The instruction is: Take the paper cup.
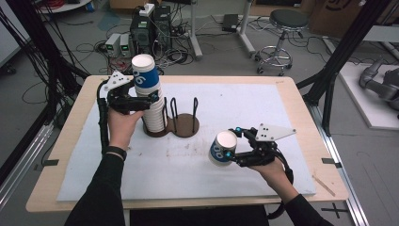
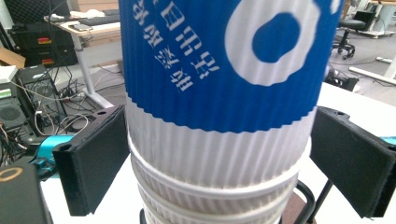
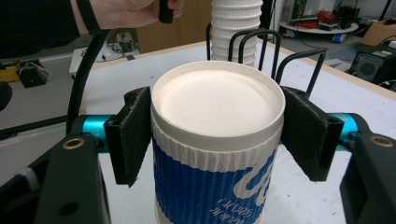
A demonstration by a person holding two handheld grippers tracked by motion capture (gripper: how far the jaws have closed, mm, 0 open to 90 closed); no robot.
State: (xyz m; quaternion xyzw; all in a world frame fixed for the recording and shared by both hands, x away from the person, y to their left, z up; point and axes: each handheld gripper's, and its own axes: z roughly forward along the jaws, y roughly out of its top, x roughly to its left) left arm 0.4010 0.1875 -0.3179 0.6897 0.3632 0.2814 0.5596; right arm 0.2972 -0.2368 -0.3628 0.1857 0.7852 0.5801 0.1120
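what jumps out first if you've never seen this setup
The tall stack of ribbed blue-and-white paper cups towers over a dark wire holder at the table's left middle, with the left gripper at its side, jaws flanking the stack. Nearer the front right, the right gripper clamps a single upside-down blue-and-white paper cup above the white mat.

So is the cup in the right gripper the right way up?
No, the paper cup is upside down: its closed white bottom faces up between the jaws.
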